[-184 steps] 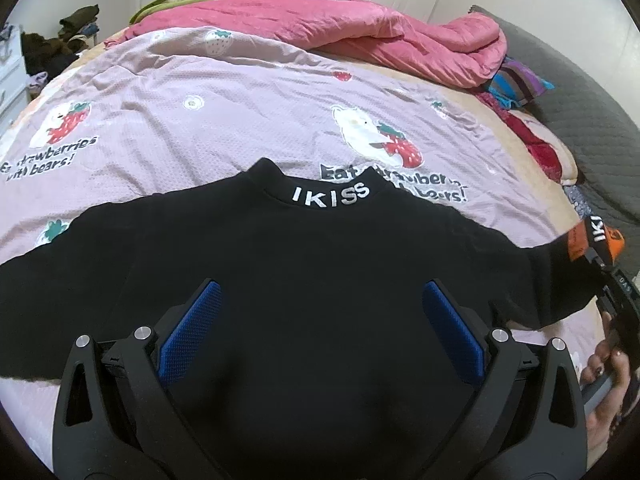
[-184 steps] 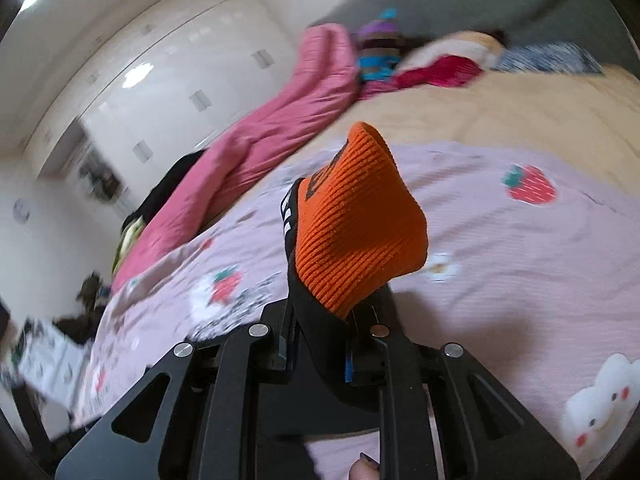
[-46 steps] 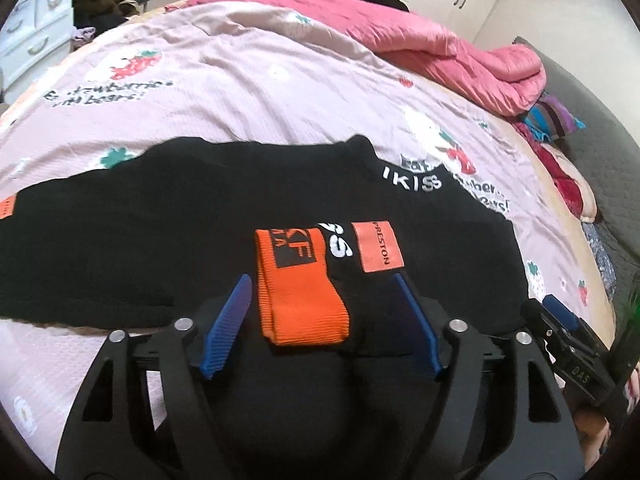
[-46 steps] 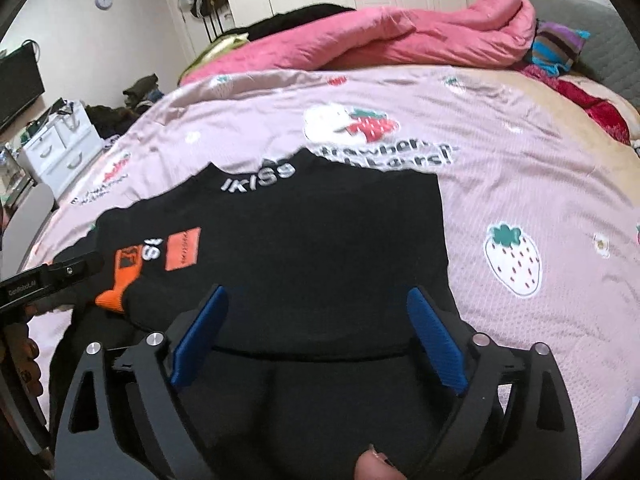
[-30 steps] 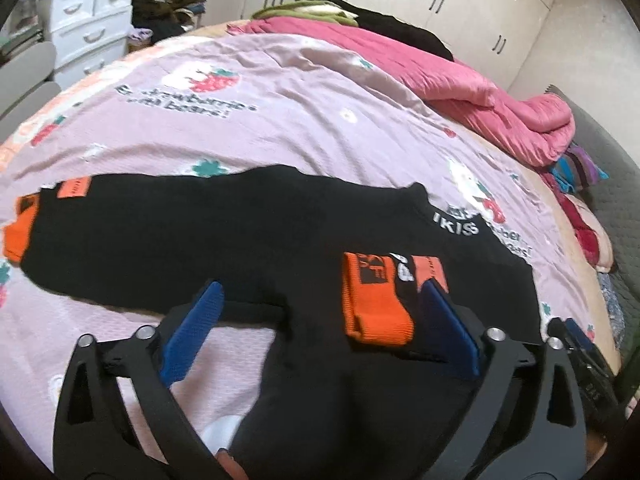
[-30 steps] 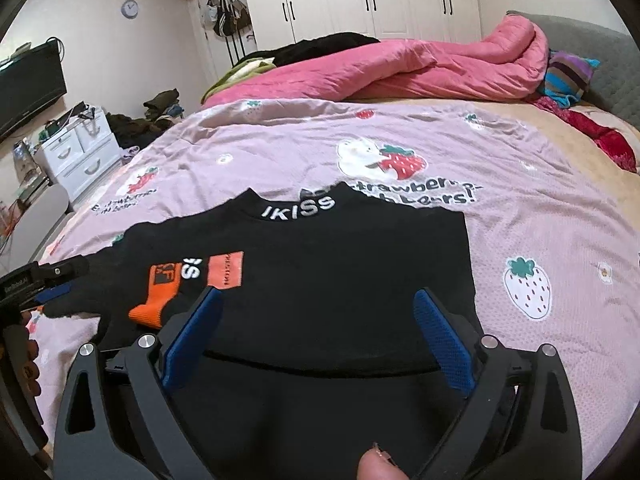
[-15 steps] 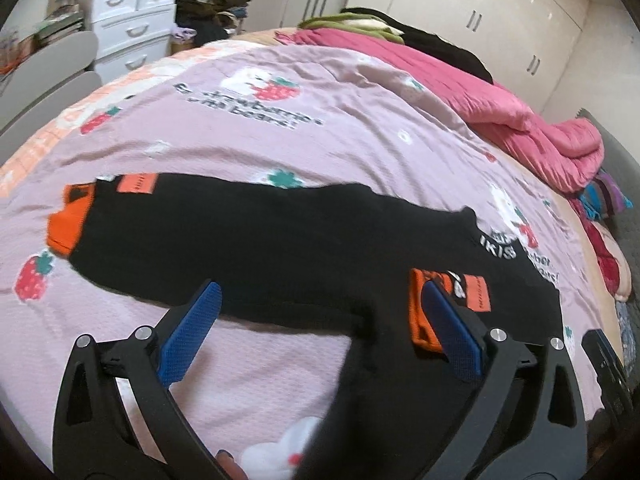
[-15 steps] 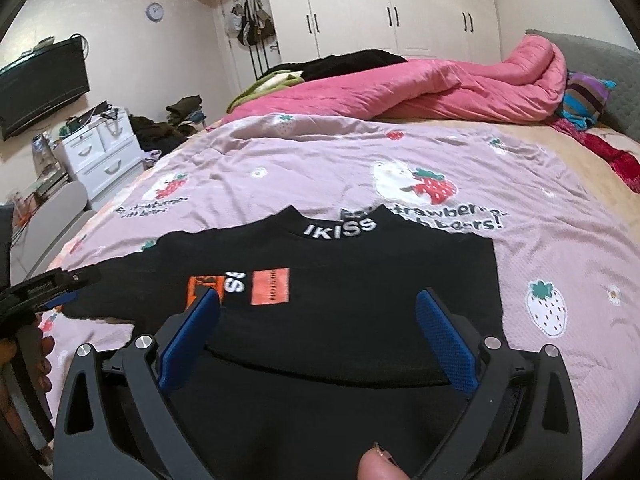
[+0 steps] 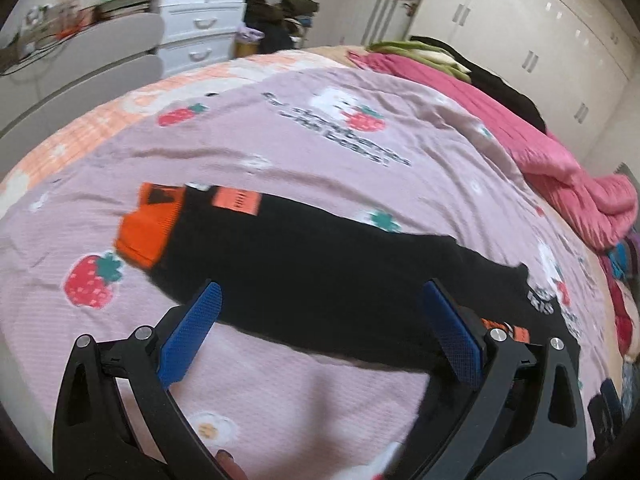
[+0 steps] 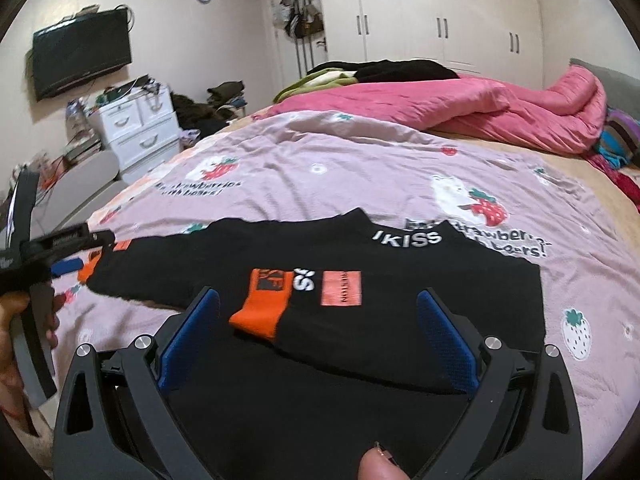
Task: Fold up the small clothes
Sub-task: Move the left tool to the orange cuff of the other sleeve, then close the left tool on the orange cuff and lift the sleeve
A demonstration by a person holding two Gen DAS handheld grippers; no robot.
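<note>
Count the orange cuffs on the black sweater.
2. One orange cuff lies folded across the sweater's chest; the other cuff ends the sleeve stretched out on the bedspread.

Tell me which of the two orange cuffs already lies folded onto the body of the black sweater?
The right sleeve's cuff: it rests on the sweater beside the orange patch. The left sleeve's cuff lies stretched out on the bedspread.
</note>
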